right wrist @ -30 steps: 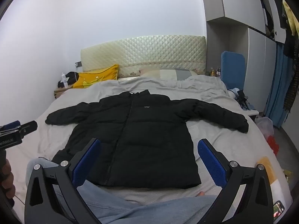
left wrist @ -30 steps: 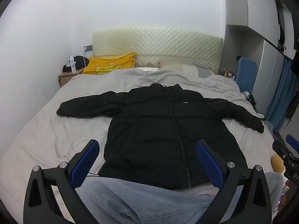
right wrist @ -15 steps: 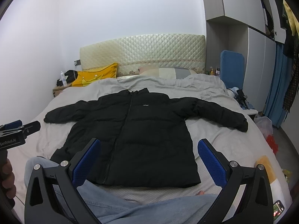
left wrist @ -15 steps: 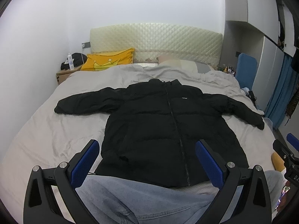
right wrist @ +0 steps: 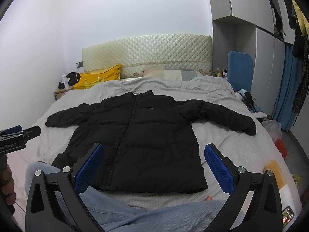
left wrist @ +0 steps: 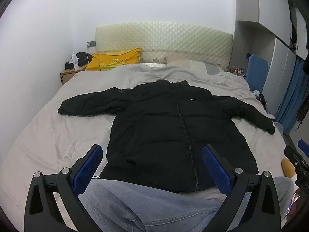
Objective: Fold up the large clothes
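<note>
Folding is not yet being started, by the look of it: the black puffer jacket [left wrist: 173, 131] is being left spread flat on the bed [left wrist: 48, 135], zipped, collar toward the headboard [left wrist: 164, 38], both sleeves stretched outward. Nothing is being gripped; the left gripper [left wrist: 150, 164] and the right gripper [right wrist: 152, 164] are being held above the hem with jaws released wide. A sleeve is probably being called for next, 1 cuff to be pinched and drawn across the chest.
</note>
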A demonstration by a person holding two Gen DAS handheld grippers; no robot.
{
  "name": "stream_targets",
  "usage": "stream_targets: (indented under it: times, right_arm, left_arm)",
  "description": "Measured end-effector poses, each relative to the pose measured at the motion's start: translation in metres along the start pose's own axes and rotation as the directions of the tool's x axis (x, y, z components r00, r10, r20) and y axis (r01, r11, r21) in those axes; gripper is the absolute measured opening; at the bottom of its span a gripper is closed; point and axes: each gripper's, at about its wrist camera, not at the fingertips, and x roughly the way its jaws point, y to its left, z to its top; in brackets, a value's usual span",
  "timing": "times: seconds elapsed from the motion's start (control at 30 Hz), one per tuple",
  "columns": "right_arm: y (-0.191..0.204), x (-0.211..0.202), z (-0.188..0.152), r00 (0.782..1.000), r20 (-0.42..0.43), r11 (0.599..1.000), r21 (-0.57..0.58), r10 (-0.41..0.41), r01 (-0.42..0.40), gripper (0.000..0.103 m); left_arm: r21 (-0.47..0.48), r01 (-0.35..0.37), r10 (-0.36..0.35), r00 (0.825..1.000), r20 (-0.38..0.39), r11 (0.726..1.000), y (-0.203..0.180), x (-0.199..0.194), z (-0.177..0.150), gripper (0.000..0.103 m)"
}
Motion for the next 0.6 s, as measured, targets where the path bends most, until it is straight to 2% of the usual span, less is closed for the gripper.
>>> stream_targets:
  times: [0.13, 0.5, 0.6]
  right_arm:
    - [0.0028, -0.0013, -0.0018, 1.0, 0.006, 1.0, 0.0, -0.008, 0.008, 0.103]
    - [0.0015, -0.002, -0.0038, 1.0, -0.005, 1.0, -0.004, -0.012, 0.012, 0.103]
    - [-0.0009, 0.0001, -0.0039, 1.0, -0.014, 1.0, 0.002, -0.012, 0.012, 0.103]
  left_arm:
    - [-0.023, 0.005, -0.005, 1.0, 0.007, 1.0, 0.0036, 0.0001, 0.0033, 0.103]
    - [0.003, 0.019, -0.019, 1.0, -0.001, 1.0, 0.004, -0.0009, 0.0057, 0.103]
    - [0.004, 0.001, -0.001, 1.0, 0.012, 1.0, 0.0066, -0.0037, 0.01, 0.103]
